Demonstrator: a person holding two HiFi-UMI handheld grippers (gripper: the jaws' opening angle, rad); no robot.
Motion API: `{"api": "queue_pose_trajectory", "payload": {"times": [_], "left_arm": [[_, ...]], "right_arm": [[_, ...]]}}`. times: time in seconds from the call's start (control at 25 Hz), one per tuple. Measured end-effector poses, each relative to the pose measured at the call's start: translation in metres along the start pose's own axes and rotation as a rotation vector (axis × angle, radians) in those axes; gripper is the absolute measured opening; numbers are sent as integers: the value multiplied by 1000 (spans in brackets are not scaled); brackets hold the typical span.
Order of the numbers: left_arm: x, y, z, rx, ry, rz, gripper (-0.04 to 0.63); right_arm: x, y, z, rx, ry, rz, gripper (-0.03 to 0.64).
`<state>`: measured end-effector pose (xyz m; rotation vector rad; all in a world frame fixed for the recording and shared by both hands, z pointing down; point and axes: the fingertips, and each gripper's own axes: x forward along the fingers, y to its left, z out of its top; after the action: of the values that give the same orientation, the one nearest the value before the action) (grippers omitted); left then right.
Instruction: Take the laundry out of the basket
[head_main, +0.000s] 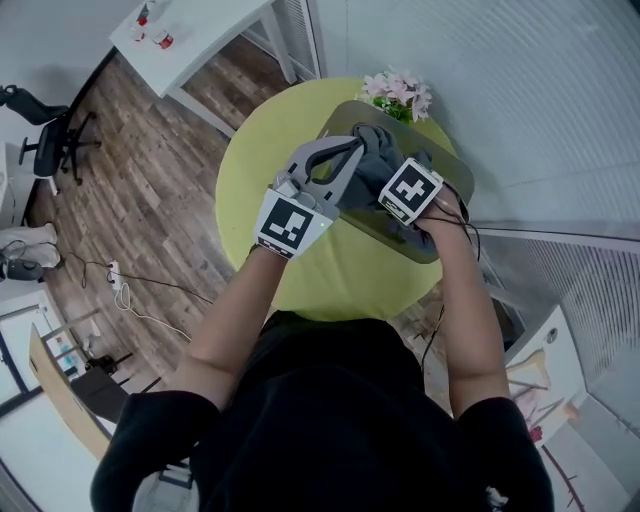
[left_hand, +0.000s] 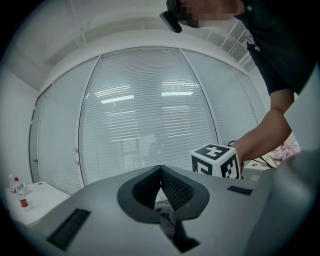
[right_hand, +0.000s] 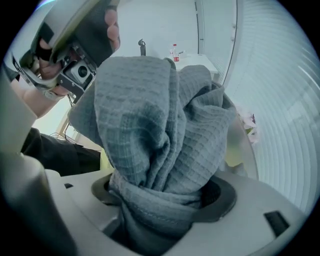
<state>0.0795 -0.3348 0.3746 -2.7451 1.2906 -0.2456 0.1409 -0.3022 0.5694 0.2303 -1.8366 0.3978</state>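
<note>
We are seeing the right gripper (right_hand: 162, 196) clenching a thick bunch of grey laundry (right_hand: 160, 125) over the basket (head_main: 452, 165). The left gripper (left_hand: 161, 171) is pinching it too, with only a sliver showing.

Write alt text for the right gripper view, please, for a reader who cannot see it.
A bunched grey waffle-weave cloth fills the frame, clamped in the right gripper and rising from its jaws. At upper left, the left gripper, held in a hand, meets the cloth's top corner. Behind are window blinds, pink flowers and a white table with bottles.
</note>
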Motion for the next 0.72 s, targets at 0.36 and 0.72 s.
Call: {"api": "queue_pose_trajectory", "payload": {"times": [0.36, 0.72], "left_arm": [[-43, -5, 21, 11, -32, 37, 11], [-95, 4, 39, 2, -86, 24, 11]], "right_arm": [[-34, 25, 17, -27, -26, -49, 383], [-71, 64, 40, 24, -63, -128, 383]]}}
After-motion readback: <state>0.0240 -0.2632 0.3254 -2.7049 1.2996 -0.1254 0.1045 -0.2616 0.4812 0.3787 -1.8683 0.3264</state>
